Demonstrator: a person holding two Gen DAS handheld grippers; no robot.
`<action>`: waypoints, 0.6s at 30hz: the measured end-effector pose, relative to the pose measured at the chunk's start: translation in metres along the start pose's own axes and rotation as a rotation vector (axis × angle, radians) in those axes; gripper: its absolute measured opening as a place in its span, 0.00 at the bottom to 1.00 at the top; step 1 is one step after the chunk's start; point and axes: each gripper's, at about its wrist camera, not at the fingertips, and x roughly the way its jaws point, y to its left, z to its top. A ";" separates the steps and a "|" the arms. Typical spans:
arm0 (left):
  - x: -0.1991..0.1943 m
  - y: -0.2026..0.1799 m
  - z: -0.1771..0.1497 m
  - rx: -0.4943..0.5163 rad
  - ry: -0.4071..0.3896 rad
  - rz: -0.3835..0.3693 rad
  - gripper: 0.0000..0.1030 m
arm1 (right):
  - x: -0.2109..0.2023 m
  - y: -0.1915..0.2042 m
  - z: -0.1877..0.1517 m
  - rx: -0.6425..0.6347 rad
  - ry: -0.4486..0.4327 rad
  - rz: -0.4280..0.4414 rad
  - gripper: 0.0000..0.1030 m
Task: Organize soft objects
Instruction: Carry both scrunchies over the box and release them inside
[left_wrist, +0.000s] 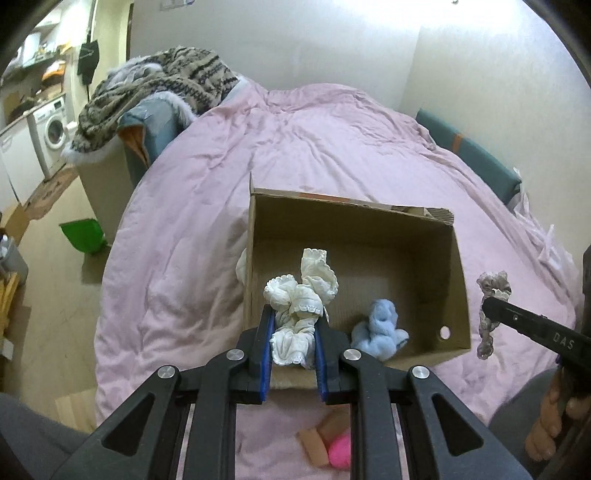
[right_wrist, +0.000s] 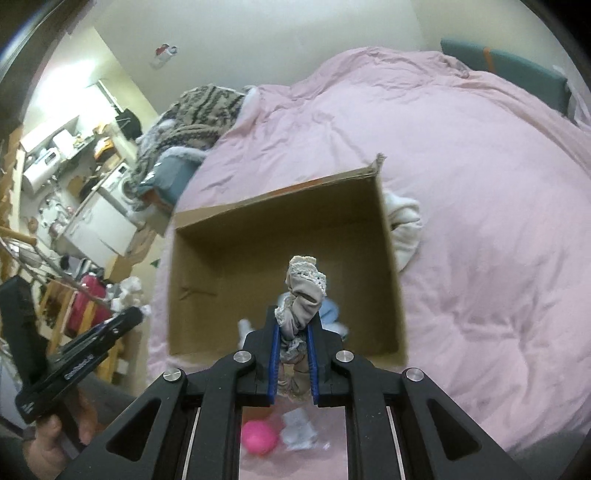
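Note:
My left gripper is shut on a bunched white lace-trimmed cloth, held above the near edge of an open cardboard box on the pink duvet. A fluffy light-blue item lies in the box's near right corner. At the right, my right gripper carries a grey-beige lace-edged cloth that dangles beside the box. In the right wrist view, the right gripper is shut on that cloth over the box, and the left gripper shows at the left.
A white cloth lies against the box's outer side. A pink ball and beige pieces sit on the duvet near me. A striped blanket is piled at the bed's far left corner. A green bin stands on the floor.

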 end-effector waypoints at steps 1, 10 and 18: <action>0.004 0.000 0.000 -0.001 -0.009 0.009 0.17 | 0.004 -0.004 0.000 0.009 0.001 -0.006 0.14; 0.042 0.005 -0.020 -0.002 0.024 0.034 0.17 | 0.034 -0.016 -0.009 0.033 0.051 -0.097 0.14; 0.041 -0.002 -0.023 0.072 -0.020 0.059 0.17 | 0.051 -0.011 -0.020 -0.021 0.117 -0.135 0.14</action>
